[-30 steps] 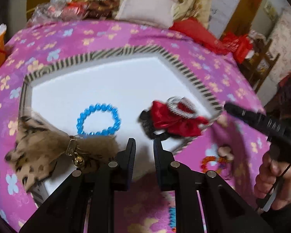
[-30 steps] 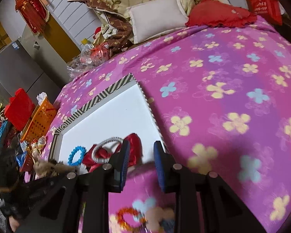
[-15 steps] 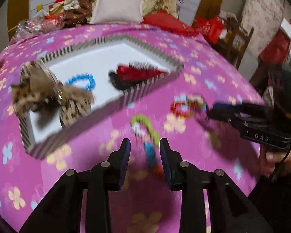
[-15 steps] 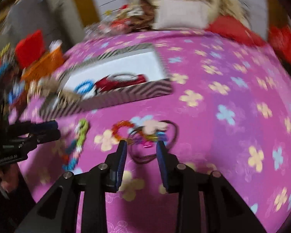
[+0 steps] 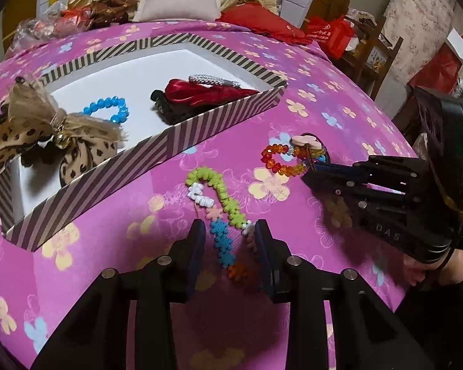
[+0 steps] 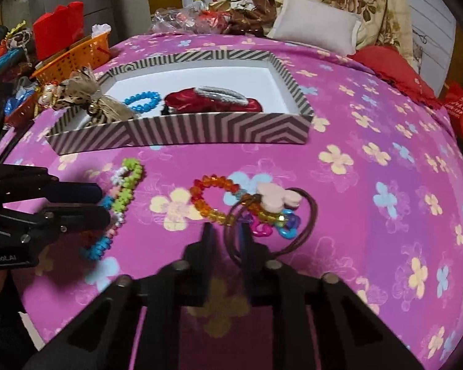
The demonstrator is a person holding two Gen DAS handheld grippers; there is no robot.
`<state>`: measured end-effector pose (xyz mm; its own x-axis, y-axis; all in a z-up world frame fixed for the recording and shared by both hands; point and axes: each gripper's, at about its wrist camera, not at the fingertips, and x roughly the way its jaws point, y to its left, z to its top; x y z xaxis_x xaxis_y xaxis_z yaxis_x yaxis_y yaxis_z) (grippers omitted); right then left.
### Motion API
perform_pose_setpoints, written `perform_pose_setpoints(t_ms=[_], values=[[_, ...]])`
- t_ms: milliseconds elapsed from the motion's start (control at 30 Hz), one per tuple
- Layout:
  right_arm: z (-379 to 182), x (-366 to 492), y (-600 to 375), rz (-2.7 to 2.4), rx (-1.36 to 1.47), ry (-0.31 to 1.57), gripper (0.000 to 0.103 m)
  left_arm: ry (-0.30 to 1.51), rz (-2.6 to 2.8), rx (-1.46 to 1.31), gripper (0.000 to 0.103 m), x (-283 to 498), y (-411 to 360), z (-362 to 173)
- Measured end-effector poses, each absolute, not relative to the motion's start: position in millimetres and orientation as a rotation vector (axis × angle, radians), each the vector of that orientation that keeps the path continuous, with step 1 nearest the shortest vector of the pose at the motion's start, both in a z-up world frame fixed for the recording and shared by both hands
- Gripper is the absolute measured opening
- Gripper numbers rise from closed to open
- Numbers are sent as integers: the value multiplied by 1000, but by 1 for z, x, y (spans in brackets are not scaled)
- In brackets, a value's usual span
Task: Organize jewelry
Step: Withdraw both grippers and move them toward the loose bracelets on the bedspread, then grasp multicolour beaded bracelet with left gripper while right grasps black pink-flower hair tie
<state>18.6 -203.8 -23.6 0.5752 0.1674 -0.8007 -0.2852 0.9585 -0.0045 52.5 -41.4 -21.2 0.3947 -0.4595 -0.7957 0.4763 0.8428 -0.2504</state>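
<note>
A striped box (image 5: 157, 151) (image 6: 200, 129) on the pink flowered cloth holds a leopard bow (image 5: 31, 132), a blue bead bracelet (image 5: 108, 109) (image 6: 142, 100) and a red bow (image 5: 200, 94) (image 6: 210, 101). A green, white and blue bead string (image 5: 222, 203) (image 6: 120, 200) lies on the cloth in front of the box. My left gripper (image 5: 228, 240) is open, its fingers either side of that string's near end. An orange bead bracelet (image 5: 281, 160) (image 6: 213, 197) with a pink charm and a brown hair tie (image 6: 305, 225) lie to the right. My right gripper (image 6: 225, 234) is open around the brown tie's left edge.
An orange basket (image 6: 74, 58) and red items stand at the left edge. Pillows (image 6: 314, 30) and bedding pile up at the back. A red bag (image 5: 330, 35) and wooden furniture stand beyond the cloth's right edge.
Both grippers pulled back from the box and came down low over the cloth. The left now straddles the green bead string; the right reaches the orange bracelet and brown tie.
</note>
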Motion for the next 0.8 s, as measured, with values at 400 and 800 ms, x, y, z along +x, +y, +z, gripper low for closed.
perform_pose_setpoints(t_ms=[400, 800], values=[[21, 8, -242, 180, 34, 779, 5, 897, -557, 194, 39, 41, -68, -24], [25, 8, -257, 138, 77, 757, 5, 806, -607, 63, 28, 42, -48, 8]])
